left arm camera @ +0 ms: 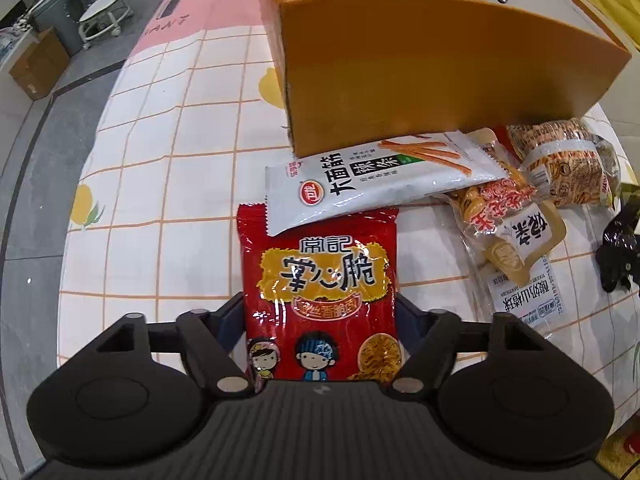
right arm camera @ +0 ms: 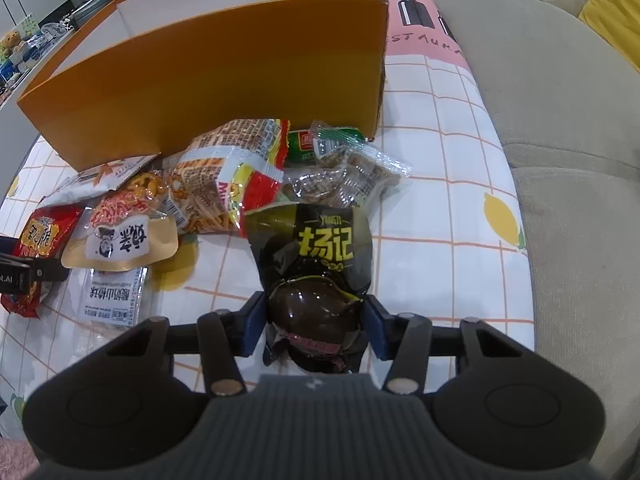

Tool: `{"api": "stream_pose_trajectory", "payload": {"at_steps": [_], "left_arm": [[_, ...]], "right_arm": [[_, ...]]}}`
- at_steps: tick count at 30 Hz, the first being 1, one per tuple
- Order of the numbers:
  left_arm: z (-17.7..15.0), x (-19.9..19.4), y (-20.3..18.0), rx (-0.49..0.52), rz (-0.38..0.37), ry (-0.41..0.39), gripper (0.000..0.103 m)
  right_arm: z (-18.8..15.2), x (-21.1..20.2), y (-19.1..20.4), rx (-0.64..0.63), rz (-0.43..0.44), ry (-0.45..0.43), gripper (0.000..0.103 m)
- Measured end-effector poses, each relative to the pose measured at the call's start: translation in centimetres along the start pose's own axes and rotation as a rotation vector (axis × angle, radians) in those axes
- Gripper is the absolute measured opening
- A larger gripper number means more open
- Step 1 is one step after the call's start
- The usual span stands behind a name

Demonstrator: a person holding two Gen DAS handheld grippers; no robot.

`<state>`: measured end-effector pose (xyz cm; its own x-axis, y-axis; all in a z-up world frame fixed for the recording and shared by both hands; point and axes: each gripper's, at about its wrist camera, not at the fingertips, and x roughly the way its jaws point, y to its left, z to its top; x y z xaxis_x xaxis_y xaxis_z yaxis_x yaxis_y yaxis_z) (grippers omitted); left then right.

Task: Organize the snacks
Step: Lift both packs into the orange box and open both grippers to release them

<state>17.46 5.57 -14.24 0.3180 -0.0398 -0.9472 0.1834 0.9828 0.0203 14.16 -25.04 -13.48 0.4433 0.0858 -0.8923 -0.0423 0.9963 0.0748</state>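
L gripper [left arm camera: 320, 320] clamps red pack [left arm camera: 318, 280]; R gripper [right arm camera: 316, 324] clamps black pack [right arm camera: 316, 272]. Both light, crinkly, slippery; hold near bottom edge. Box [left arm camera: 440, 76] close.

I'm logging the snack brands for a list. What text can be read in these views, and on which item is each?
"常記 掌心脆": red packet between the left gripper's fingers.
"大面筋": white packet.
"杨记" and "YANGJI": black packet between the right gripper's fingers.
"酸奶山楂球": white sachet, upside down.
"RESTAU...": pink tablecloth strip, cut off.
Other small print: too blurred to read.
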Motion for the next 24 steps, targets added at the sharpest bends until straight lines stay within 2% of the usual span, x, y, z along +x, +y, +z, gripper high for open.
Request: {"api": "stream_pose_trajectory", "payload": {"at_steps": [11, 19, 24], "left_arm": [[-1.3, -3.5, -1.7, 0.003, 0.02, -0.018, 0.08], [-1.5, -7.5, -2.9, 0.019, 0.023, -0.09, 0.08], [-1.3, -10.2, -3.5, 0.013, -0.01, -0.15, 0.08]], "right_arm": [[-0.4, -1.7, 0.7, -0.008, 0.032, 0.002, 0.047], [-0.6, -4.1, 2.2, -0.052, 0.063, -0.02, 0.047], [-0.3, -6.2, 3.1, -0.071, 0.105, -0.062, 0.047]]}}
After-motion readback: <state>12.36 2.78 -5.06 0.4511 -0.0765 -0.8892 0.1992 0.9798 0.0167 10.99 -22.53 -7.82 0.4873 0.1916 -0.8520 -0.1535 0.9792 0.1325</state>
